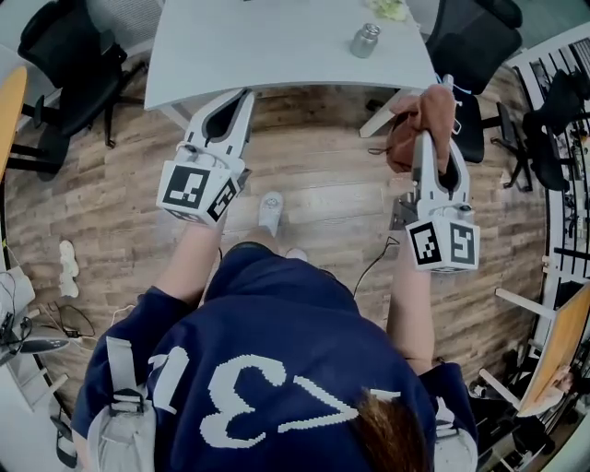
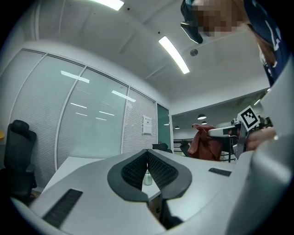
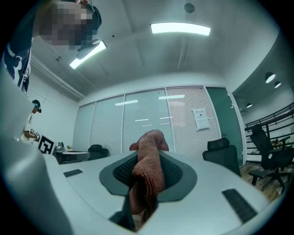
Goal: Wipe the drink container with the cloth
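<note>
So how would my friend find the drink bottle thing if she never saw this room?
Look at the big pale grey table beyond the wooden floor. Near its right side stands the drink container, small and upright. It is the only shiny silver thing there; its neighbour is a pale green crumpled lump.

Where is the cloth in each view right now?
Head view: upper right, cloth bunched in the right gripper.
Left gripper view: right of centre, beyond the jaws.
Right gripper view: centre, clamped between the jaws.
Shared landmark: the right gripper holding it.
</note>
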Demonstrator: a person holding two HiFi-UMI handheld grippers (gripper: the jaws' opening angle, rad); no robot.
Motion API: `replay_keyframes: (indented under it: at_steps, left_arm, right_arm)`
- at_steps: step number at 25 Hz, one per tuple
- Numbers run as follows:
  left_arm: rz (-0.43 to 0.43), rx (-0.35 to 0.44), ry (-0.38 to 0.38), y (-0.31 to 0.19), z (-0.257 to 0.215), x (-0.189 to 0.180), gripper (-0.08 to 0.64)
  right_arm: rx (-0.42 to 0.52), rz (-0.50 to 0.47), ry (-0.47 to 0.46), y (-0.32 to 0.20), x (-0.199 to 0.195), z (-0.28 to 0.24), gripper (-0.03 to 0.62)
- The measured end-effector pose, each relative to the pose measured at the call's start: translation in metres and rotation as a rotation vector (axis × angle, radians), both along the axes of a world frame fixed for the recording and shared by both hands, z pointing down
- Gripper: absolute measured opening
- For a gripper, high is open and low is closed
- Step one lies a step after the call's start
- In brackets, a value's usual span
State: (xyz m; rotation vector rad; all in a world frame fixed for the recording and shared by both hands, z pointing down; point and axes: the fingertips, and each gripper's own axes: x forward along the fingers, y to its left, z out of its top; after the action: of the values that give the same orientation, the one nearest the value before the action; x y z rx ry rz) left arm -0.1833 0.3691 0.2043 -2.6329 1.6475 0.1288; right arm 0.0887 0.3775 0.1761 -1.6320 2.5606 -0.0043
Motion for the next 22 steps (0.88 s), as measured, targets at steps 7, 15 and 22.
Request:
replay_keyframes:
  at_steps: [7,15,22]
  left_arm:
    - [0.093,0.034,-0.009,-0.108,-0.017,-0.02,0.017]
    - [0.159,0.0,0.001,-0.169,-0.005,-0.019,0.017]
    - [0.159,-0.037,0.006,-0.209,0.011,-0.003,0.017]
  right_arm:
    - [0.036,0.078,-0.024,-0.087,-0.026,-0.018,0.109]
    - [0.007,0.141,-0.021,-0.131,-0.026,-0.011,0.109]
    - [-0.013,0.153,-0.042,-0.179,-0.002,-0.001,0.109]
